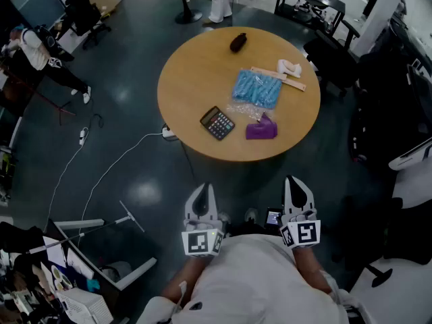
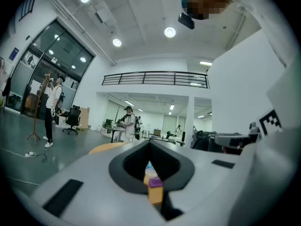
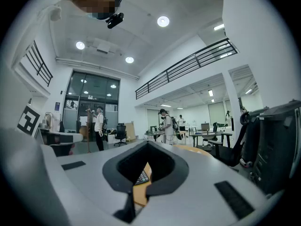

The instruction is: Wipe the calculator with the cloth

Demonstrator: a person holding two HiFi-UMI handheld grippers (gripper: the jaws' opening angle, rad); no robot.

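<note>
Round wooden bench [image 1: 185, 79] on dark floor [image 1: 135, 39]. Small black object [image 1: 237, 42] near bench's far edge. White cable [image 1: 108, 171] trails over floor. Person [image 1: 30, 49] far left.

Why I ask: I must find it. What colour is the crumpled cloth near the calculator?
Purple. The cloth shows best in the head view.

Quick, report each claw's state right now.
Left claw: closed, holding nothing.
Right claw: closed, holding nothing.
</note>
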